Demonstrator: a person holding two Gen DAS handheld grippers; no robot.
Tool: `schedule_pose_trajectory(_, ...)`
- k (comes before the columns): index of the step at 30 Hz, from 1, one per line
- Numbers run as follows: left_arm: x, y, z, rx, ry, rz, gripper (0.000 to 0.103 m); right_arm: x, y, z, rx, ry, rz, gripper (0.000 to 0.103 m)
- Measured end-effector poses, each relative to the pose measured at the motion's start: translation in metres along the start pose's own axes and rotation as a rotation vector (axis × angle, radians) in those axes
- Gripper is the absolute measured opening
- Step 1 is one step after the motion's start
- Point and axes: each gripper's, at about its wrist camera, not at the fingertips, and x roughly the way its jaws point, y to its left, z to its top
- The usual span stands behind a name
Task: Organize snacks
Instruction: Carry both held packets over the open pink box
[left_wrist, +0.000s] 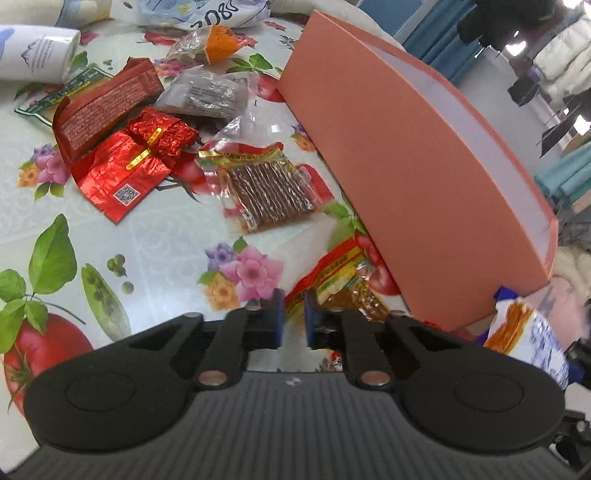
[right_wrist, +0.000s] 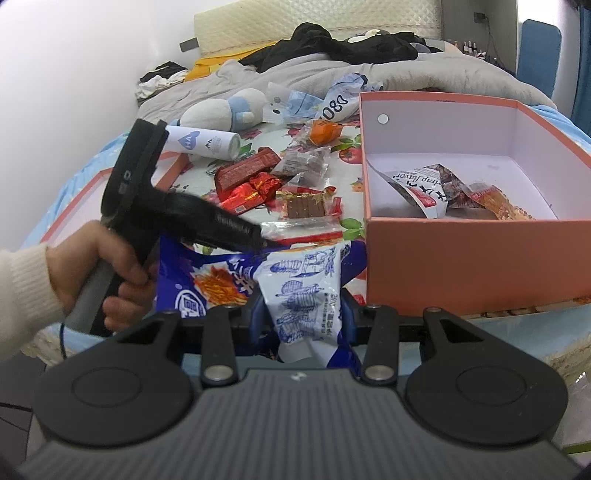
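Observation:
My left gripper (left_wrist: 293, 317) stands with its jaws nearly together on the edge of a red-and-yellow snack packet (left_wrist: 340, 273), low beside the salmon box (left_wrist: 406, 166). In the right wrist view a hand (right_wrist: 92, 266) holds that left gripper (right_wrist: 264, 240), its tip at the packet (right_wrist: 306, 236) on the flowered tablecloth (left_wrist: 155, 251). My right gripper (right_wrist: 303, 314) is shut on a blue-and-white snack bag (right_wrist: 295, 284), held in front of the box (right_wrist: 461, 251). Inside the box lie a white shrimp-flavour packet (right_wrist: 417, 184) and an orange packet (right_wrist: 498, 206).
Loose snacks lie left of the box: red foil packets (left_wrist: 122, 173), a long red pack (left_wrist: 103, 110), a clear packet of brown sticks (left_wrist: 273, 195), a grey packet (left_wrist: 207, 96). A white cylinder (right_wrist: 203, 142), a plush toy (right_wrist: 225, 110) and the box lid (right_wrist: 110, 184) lie further left.

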Motion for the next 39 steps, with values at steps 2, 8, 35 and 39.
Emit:
schedule_pose_trajectory(2,-0.002,0.001,-0.003,-0.019,-0.006,-0.005,0.004,0.0,0.0,0.0,-0.001,-0.001,-0.003,0.044)
schedule_pose_trajectory(8,-0.028,0.004,-0.004,-0.096,-0.083,-0.016,0.0,-0.007,-0.001,0.003,0.009,-0.018,0.007,0.044)
schedule_pose_trajectory(35,-0.162,-0.116,0.114,0.051,-0.359,0.034,0.0,-0.074,-0.066,0.116,0.002,-0.347,-0.171,0.044)
schedule_pose_trajectory(39,-0.162,-0.144,0.135,0.077,-0.349,0.016,0.0,-0.065,-0.098,0.142,0.066,-0.311,-0.16,0.044)
